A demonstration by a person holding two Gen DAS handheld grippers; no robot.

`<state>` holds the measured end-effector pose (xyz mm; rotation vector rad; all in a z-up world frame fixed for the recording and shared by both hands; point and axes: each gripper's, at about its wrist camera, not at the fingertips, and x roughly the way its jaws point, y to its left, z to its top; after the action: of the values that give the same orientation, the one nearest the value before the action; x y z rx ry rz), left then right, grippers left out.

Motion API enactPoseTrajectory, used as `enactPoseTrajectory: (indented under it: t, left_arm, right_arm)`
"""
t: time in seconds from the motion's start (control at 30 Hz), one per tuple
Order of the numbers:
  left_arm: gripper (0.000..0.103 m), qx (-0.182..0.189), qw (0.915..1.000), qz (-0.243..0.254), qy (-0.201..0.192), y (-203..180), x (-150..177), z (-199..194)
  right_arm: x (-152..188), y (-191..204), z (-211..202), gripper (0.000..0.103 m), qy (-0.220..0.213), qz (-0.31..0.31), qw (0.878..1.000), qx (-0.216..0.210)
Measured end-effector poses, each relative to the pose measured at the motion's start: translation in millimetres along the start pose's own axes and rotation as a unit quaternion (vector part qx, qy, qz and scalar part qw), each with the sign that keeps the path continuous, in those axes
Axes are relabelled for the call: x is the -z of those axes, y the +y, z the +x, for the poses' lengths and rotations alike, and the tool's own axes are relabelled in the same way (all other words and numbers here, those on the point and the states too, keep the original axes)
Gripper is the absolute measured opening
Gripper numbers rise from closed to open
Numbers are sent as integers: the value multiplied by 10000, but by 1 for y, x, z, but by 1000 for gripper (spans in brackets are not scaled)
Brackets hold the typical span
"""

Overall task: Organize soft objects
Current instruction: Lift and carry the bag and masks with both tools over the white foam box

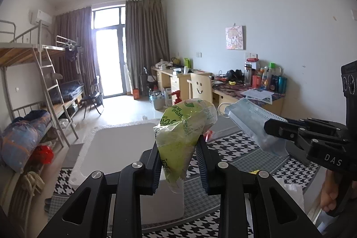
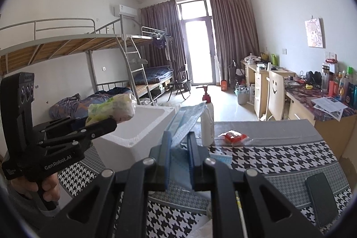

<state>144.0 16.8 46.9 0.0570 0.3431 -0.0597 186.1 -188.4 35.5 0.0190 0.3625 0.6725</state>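
Crinkly green plastic fills the gap in your left gripper (image 1: 179,162): its pads are pressed onto the lower part of a green packet (image 1: 184,133), which stands up and forward out of the jaws, its loose top flaring above the fingertips. It looks light and squashy, a soft wrapper with something pale inside, so the pinch low on the pack should hold, but the film is probably slick and could creep if you swing it. Your right gripper (image 2: 179,155) is closed narrowly on the near end of a blue mask pack (image 2: 186,120), a flat clear sleeve that juts ahead of the pads and sags slightly; thin and limp, it would likely fold, so hold it by the edge as you do now.

Just ahead of and below both tools sits the white foam box (image 2: 133,137), open-topped, on the houndstooth cloth (image 2: 279,160). In my judgement that box is where both soft things belong. Ahead of the right tool stand a white bottle (image 2: 207,124) and a red packet (image 2: 233,136); to its right, near you, lies a dark phone (image 2: 321,200). Far beyond are the bunk beds (image 2: 142,73) and the window (image 2: 199,46)
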Motion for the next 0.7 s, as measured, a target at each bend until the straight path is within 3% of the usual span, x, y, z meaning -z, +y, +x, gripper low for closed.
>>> enactPoseTrajectory:
  t: [0.7]
  left_arm:
    - [30, -501, 9985, -240, -9, 30, -11, 16]
  right_arm:
    - [-15, 17, 25, 17, 60, -101, 9993, -365]
